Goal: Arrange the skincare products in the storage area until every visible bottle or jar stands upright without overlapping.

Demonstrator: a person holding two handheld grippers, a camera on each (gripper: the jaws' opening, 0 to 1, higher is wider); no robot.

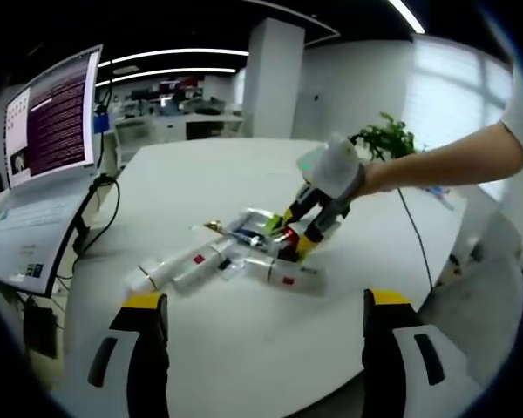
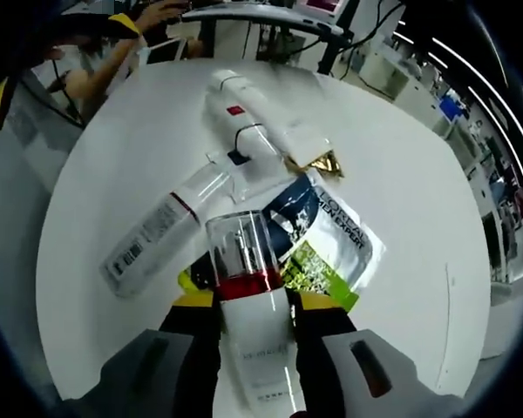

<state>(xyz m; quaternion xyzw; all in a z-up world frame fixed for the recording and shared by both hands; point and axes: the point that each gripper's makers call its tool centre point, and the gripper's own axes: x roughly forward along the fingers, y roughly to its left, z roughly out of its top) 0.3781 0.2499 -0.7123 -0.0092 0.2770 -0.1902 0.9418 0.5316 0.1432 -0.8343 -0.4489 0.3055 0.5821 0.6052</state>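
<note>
While our right gripper (image 2: pixel 251 306) clamps it, the red-banded bottle (image 2: pixel 248 300) lies along the jaws: clear round cap at the far end, a red ring below it, then a white body with grey print. Yellow-tipped jaws press it from both sides.

From the left gripper view we see the right gripper (image 1: pixel 298 233) down in the pile near the middle of the white round table (image 1: pixel 244 348), a person's bare forearm (image 1: pixel 444 161) behind it. Our left gripper (image 1: pixel 266 300) hangs short of the pile with its jaws wide apart and nothing between them.

The pile, all lying flat and overlapping:
- clear-capped slim bottle (image 2: pixel 152 235), frosted plastic, grey print, red stripe, at the left in the right gripper view; its cap end meets the cluster.
- white tube (image 2: pixel 244 109) with a small red square label, smooth and opaque, on the far side.
- foil sachet (image 2: pixel 318 231), glossy, navy and white with a green patch, crinkled, partly under the held bottle.
- gold cap (image 2: pixel 318 163), shiny and faceted, just beside the sachet's top edge.

In the left gripper view the cluster reads as pale bottles (image 1: pixel 209 261) splayed in a fan, red labels showing, touching each other.

A curved monitor (image 1: pixel 48 131) stands at the table's left edge, cables (image 1: pixel 96 218) trailing beside it. A green plant (image 1: pixel 388 138) sits past the table.
</note>
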